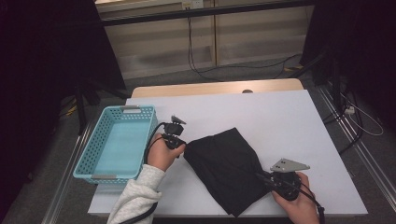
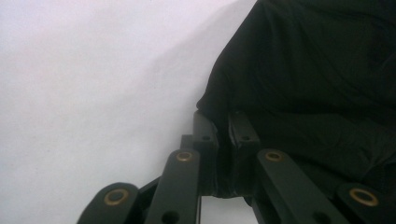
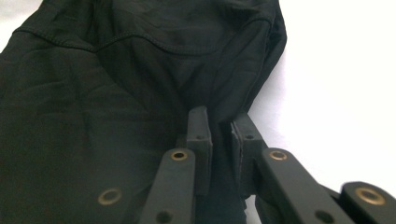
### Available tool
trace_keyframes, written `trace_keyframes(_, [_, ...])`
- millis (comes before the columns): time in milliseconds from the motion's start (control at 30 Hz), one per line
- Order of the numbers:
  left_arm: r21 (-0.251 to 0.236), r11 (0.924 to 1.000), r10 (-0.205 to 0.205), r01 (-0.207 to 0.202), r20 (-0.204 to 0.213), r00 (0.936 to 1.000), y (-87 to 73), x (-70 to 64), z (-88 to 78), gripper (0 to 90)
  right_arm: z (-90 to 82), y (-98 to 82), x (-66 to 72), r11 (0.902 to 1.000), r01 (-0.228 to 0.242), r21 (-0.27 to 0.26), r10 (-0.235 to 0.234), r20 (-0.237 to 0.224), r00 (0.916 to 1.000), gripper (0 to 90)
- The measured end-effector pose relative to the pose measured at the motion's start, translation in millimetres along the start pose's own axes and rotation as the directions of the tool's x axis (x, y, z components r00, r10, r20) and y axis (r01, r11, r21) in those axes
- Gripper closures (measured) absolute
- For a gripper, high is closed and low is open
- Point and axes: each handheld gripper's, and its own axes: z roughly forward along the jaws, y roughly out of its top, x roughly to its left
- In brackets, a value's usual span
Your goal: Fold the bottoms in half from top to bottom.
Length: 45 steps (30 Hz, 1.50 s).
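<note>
In the high view a folded black cloth [image 1: 227,168] lies on the white table [image 1: 280,121], a little right of the frame's centre and low in the picture, one corner pointing toward the bottom edge. The left gripper [image 1: 180,145] sits at the cloth's left corner, just left of centre, held by a hand [image 1: 162,153] in a grey sleeve [image 1: 135,198] that comes up from the bottom. In the left gripper view the cloth [image 2: 308,79] fills the right half of the frame over the white surface, and the left gripper [image 2: 223,128], at lower centre, has its jaws drawn nearly together with a fold of the cloth's edge pinched between them. The right gripper [image 1: 262,177] meets the cloth's right edge in the lower right of the high view, carrying a grey three-cornered plate [image 1: 288,164] on top, with the other hand [image 1: 299,200] behind it at the bottom edge. In the right gripper view the cloth [image 3: 116,93] spreads over the left and centre of the frame, a stitched hem running across its upper part, and the right gripper [image 3: 220,126] at lower centre is closed close on the cloth's rim, fabric caught between the pads. A turquoise basket [image 1: 95,140] stands at the left of the high view, just beside the left hand and apart from the cloth.
</note>
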Motion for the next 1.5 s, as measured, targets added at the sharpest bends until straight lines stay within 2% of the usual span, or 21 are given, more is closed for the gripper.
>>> trace_keyframes(100, [-0.009,1.0000,0.004,-0.004,-0.023,0.9997,-1.8,2.6,3.2,76.7,-0.2,-0.3,-1.0,1.0000,-0.002,0.001,0.002,-0.003,1.0000,80.5])
trace_keyframes(167, [-0.031,0.9995,-0.005,0.004,-0.032,0.9995,-2.2,5.9,3.1,66.7,0.0,-0.2,-0.5,1.0000,-0.001,0.001,0.001,-0.001,1.0000,80.5])
trace_keyframes(267, [-0.046,0.9989,0.004,-0.007,-0.062,0.9981,-2.1,10.2,5.0,52.6,-0.1,-0.4,-0.8,1.0000,-0.002,0.000,0.002,-0.003,1.0000,80.5])
trace_keyframes(367, [-0.044,0.9987,0.021,-0.024,-0.077,0.9968,-2.9,10.0,11.3,46.8,0.1,-0.3,-1.0,1.0000,-0.001,0.000,0.001,-0.005,1.0000,80.4])
trace_keyframes(467, [-0.037,0.9988,0.029,-0.032,-0.076,0.9967,-4.9,7.6,19.6,45.1,0.3,-0.4,-0.8,1.0000,0.001,0.000,-0.001,-0.005,1.0000,80.5])
trace_keyframes(500, [-0.040,0.9984,0.036,-0.040,-0.091,0.9952,-5.2,5.7,19.9,44.6,0.2,-0.4,-0.7,1.0000,0.000,0.001,0.000,-0.005,1.0000,80.5])
trace_keyframes(600, [-0.036,0.9977,0.052,-0.057,-0.115,0.9920,-6.1,-0.1,21.8,46.2,0.2,-0.7,-0.8,1.0000,0.000,-0.001,0.000,-0.006,1.0000,80.5])
trace_keyframes(633, [-0.034,0.9976,0.056,-0.060,-0.115,0.9917,-6.4,-1.4,21.7,50.9,0.2,-0.7,-0.7,1.0000,0.000,-0.001,0.000,-0.005,1.0000,80.5])
trace_keyframes(733, [-0.019,0.9966,0.078,-0.081,-0.101,0.9918,-7.5,-6.4,22.0,60.4,0.7,-0.6,-0.3,1.0000,0.000,-0.002,0.000,-0.005,1.0000,80.5])
trace_keyframes(900, [0.002,0.9977,0.067,-0.067,-0.048,0.9966,-8.0,-11.9,23.2,78.1,1.3,-0.2,0.6,1.0000,0.001,-0.003,-0.001,-0.003,1.0000,80.5])
trace_keyframes(933, [0.012,0.9970,0.077,-0.077,-0.051,0.9957,-7.3,-13.0,23.1,79.8,1.3,-0.1,1.0,1.0000,0.003,-0.002,-0.003,-0.001,1.0000,80.6])
trace_keyframes(1033, [0.045,0.9970,0.066,-0.064,-0.056,0.9963,-3.4,-15.0,21.7,82.6,1.2,0.2,1.5,1.0000,0.002,-0.002,-0.002,0.004,1.0000,80.7])
trace_keyframes(1233, [0.093,0.9948,0.048,-0.043,-0.060,0.9971,7.0,-9.3,10.2,84.4,-0.4,1.9,1.1,0.9998,-0.017,-0.011,0.017,0.012,0.9998,80.9])
trace_keyframes(1367, [0.110,0.9933,0.045,-0.038,-0.066,0.9968,16.4,-6.5,-1.8,84.8,-1.7,3.5,2.1,0.9991,-0.028,-0.030,0.028,0.003,0.9996,81.1])
trace_keyframes(1500, [0.115,0.9926,0.047,-0.038,-0.078,0.9958,24.5,-5.9,-12.7,85.1,-1.6,7.8,7.6,0.9988,-0.019,-0.045,0.019,0.004,0.9998,81.4])
